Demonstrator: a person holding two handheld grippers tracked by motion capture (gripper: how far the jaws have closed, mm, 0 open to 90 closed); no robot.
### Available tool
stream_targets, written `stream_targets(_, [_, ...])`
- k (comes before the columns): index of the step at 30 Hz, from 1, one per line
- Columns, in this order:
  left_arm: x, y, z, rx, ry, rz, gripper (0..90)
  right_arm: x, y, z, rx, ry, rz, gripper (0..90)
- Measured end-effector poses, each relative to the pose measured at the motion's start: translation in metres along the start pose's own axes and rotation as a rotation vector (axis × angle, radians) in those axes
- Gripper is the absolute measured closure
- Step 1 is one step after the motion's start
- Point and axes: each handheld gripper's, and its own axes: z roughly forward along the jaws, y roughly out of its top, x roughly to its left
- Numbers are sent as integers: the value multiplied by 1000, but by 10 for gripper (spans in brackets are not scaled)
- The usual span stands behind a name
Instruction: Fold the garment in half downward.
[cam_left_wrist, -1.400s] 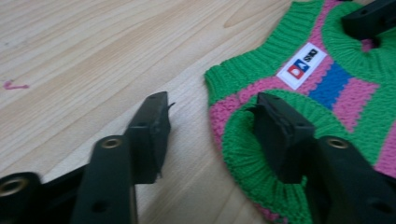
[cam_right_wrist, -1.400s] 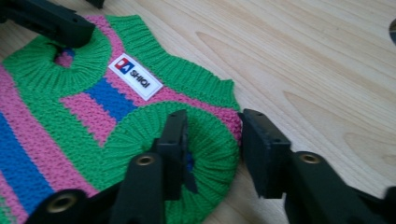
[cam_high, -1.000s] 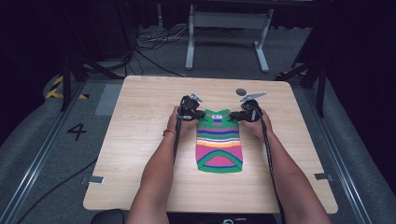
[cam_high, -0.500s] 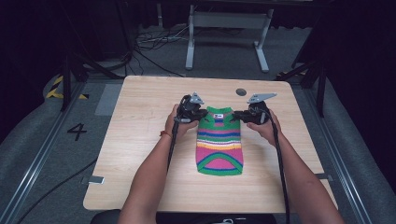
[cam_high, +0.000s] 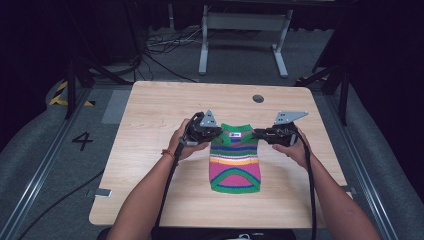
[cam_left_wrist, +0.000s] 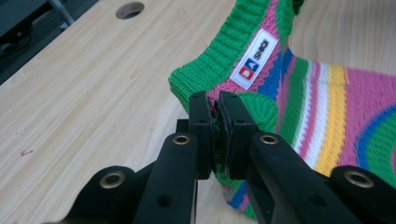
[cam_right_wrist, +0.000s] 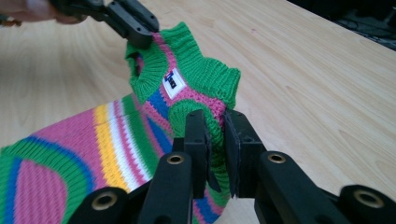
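The sweater (cam_high: 235, 159) lies mid-desk, but we have just raised its collar end, so the shoulders now hang from our grippers while the hem rests on the desk (cam_high: 150, 115). The left gripper (cam_left_wrist: 214, 105) and right gripper (cam_right_wrist: 215, 122) each have jaws clamped on a shoulder. We judge a lift or fold is starting.

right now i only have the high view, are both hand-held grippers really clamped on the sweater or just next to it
Observer: Yes. The left hand-held gripper has its jaws pinched on the green knit of the sweater beside the collar.
Operator: and the right one
Observer: The right hand-held gripper is shut on the green shoulder edge on the other side of the collar.
Operator: is the collar end off the table
Observer: It is raised, while the striped lower part trails down toward the table.
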Motion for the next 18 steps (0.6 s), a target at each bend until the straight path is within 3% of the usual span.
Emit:
stream_targets(11, [-41, -9, -17, -8, -27, 110, 833, 36, -16, -19, 29, 96, -94, 799])
stream_targets(18, [-59, -21, -22, 11, -68, 138, 832, 58, -27, -21, 87, 132, -147, 792])
